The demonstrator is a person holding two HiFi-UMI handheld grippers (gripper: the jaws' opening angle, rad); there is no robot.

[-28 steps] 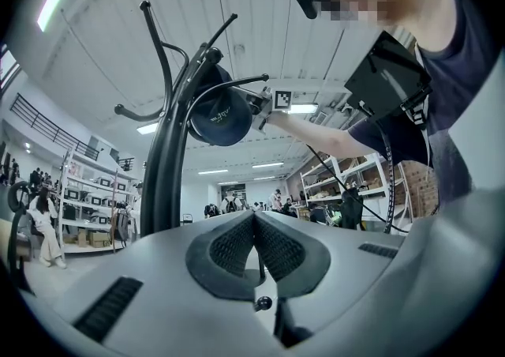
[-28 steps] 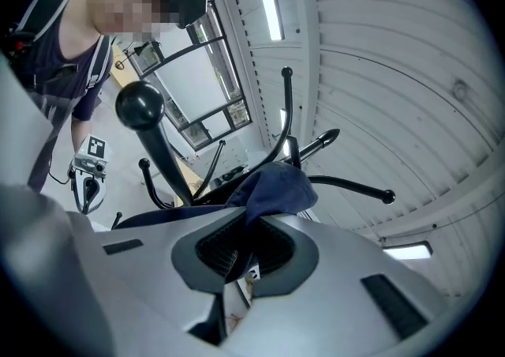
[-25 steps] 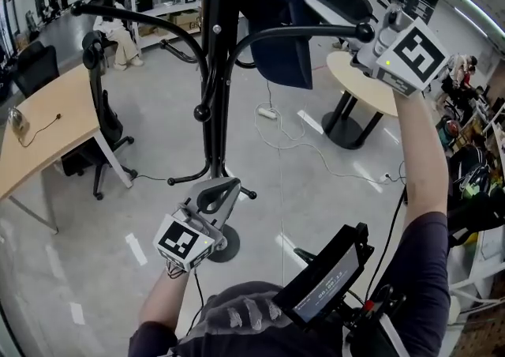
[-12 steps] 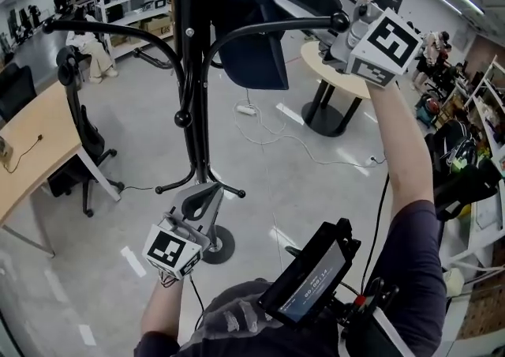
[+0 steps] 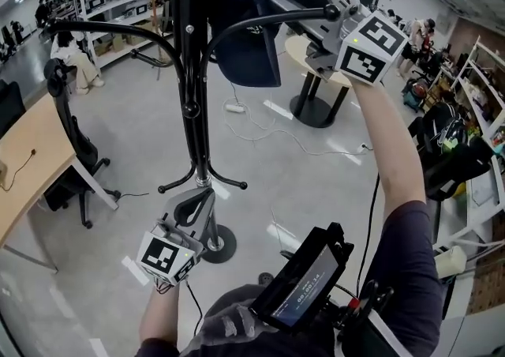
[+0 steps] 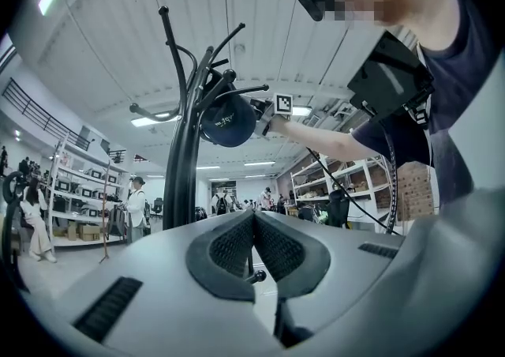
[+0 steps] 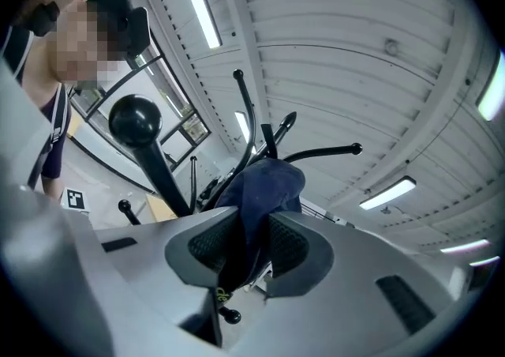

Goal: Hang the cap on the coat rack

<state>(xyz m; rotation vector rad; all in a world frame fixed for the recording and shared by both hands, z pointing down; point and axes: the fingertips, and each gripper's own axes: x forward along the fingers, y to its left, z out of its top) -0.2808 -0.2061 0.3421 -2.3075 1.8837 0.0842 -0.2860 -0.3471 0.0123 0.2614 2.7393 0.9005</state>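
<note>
cap on the hook, right jaws letting go

the main risk, as i judge it, is the cap (image 5: 249, 51) coming away with the gripper: its dark cloth lies between the pads (image 7: 209, 245) of the right gripper (image 7: 252, 225), and if a fold catches on the ribbed rubber as the hand backs off, the cap could be dragged along the hook arm (image 5: 272, 22) and off its ball end. how deeply the cap sits on the rack cannot be told, so it may also slip once unsupported

the right gripper, upper right of the head view beside the coat rack (image 5: 189, 71), has just been opening: its jaws stand part-way apart, cap cloth in the gap, no clear squeeze on it. the left gripper (image 6: 253, 225), lower left, has its jaws together on nothing. the cap hangs at top centre against the rack's upper arms
</note>
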